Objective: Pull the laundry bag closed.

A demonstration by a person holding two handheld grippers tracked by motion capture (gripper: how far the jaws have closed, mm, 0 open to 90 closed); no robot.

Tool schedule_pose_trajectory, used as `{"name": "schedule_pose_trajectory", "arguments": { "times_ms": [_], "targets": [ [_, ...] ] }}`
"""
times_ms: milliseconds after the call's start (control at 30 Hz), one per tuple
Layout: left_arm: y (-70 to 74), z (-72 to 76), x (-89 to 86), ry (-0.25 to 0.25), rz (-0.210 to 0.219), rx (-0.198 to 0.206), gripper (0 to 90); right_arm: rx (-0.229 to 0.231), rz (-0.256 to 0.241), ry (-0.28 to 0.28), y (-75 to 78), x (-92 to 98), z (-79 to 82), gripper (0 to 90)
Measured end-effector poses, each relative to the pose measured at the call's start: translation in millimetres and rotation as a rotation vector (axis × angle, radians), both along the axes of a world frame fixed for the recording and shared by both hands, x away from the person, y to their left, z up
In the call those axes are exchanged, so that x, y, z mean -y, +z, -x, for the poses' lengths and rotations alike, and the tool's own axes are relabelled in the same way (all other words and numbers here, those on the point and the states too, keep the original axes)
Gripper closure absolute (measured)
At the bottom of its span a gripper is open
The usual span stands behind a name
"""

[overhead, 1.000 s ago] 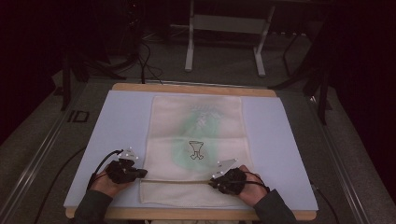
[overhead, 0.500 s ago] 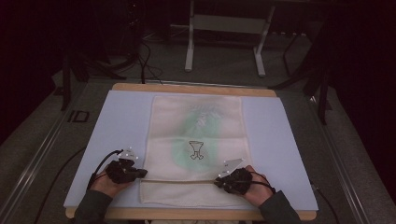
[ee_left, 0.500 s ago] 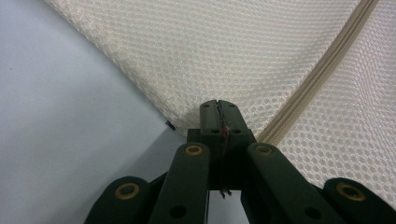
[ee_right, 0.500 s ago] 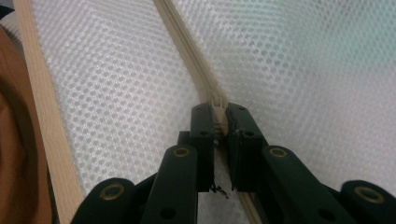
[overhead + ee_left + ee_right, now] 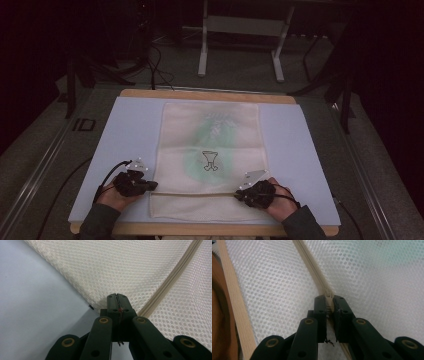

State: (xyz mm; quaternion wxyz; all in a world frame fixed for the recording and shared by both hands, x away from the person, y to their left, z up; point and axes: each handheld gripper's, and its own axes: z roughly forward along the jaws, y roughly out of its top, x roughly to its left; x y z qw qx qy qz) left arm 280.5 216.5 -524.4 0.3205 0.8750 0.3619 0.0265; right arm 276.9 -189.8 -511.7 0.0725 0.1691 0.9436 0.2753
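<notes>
1. Cream mesh bag (image 5: pixel 210 160) lies flat in the middle of the pale blue mat (image 5: pixel 130 130), with a zipper (image 5: pixel 195 194) running across near its near edge.
2. Left gripper (image 5: pixel 150 185) is pinched shut on the bag's left edge, right by the zipper's end.
3. Right gripper (image 5: pixel 239 195) is closed on the zipper pull (image 5: pixel 328 296).
4. It looks like the zipping step. Next, the right gripper should slide along the zipper while the left one keeps the bag from moving.
5. Nothing blocks the way. The wooden table (image 5: pixel 210 95) edge is near.
</notes>
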Motion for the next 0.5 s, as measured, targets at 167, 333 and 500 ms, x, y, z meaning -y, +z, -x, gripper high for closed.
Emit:
{"name": "schedule_pose_trajectory", "arguments": {
  "times_ms": [167,333,500],
  "targets": [
    [0.0,0.0,0.0,0.001,0.001,0.000,90.0,-0.002,0.000,-0.010,0.4,5.5,0.0,82.3],
    [-0.1,0.0,0.0,0.001,0.003,0.000,90.0,-0.005,-0.001,-0.021,0.7,10.0,0.1,82.4],
    [-0.1,0.1,0.1,0.001,0.002,0.000,89.9,-0.006,-0.001,-0.029,1.0,14.5,0.3,82.3]
  ]
}}
